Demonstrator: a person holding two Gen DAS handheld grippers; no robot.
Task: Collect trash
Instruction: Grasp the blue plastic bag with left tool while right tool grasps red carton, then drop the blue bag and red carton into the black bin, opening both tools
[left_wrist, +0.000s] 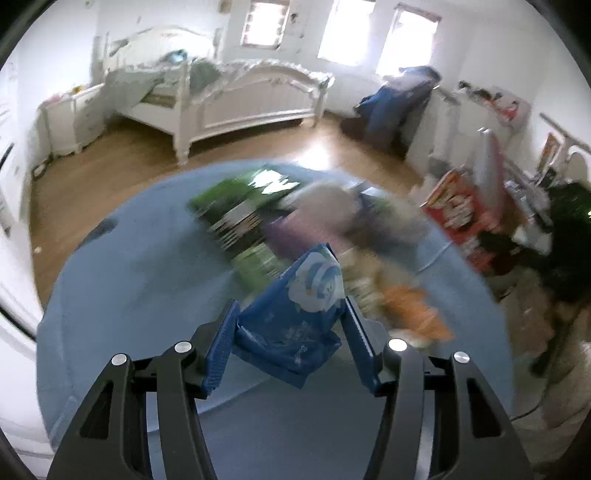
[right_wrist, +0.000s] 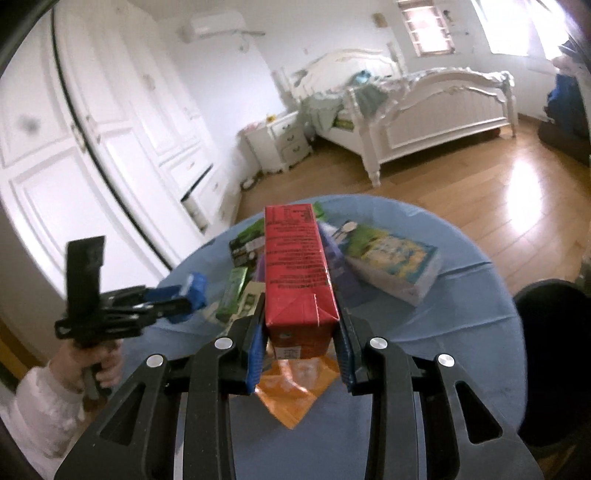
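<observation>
Two grippers: left gripper (left_wrist: 291, 314), right gripper (right_wrist: 301, 325); one blue wrapper (left_wrist: 295, 314); one red carton (right_wrist: 297, 273); one orange wrapper (right_wrist: 295, 391); one large illustrated box (right_wrist: 395, 262); one purple pack (right_wrist: 338, 258); green packets, at least two, count unclear in blur; one round table (right_wrist: 443, 332); one bed (right_wrist: 424, 110); one nightstand (right_wrist: 284, 142); two windows.

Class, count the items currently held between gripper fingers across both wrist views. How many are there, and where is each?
2. A blue packet sits between the left gripper fingers; a red carton is clamped in the right gripper. More trash lies on the table, none of it held.
</observation>
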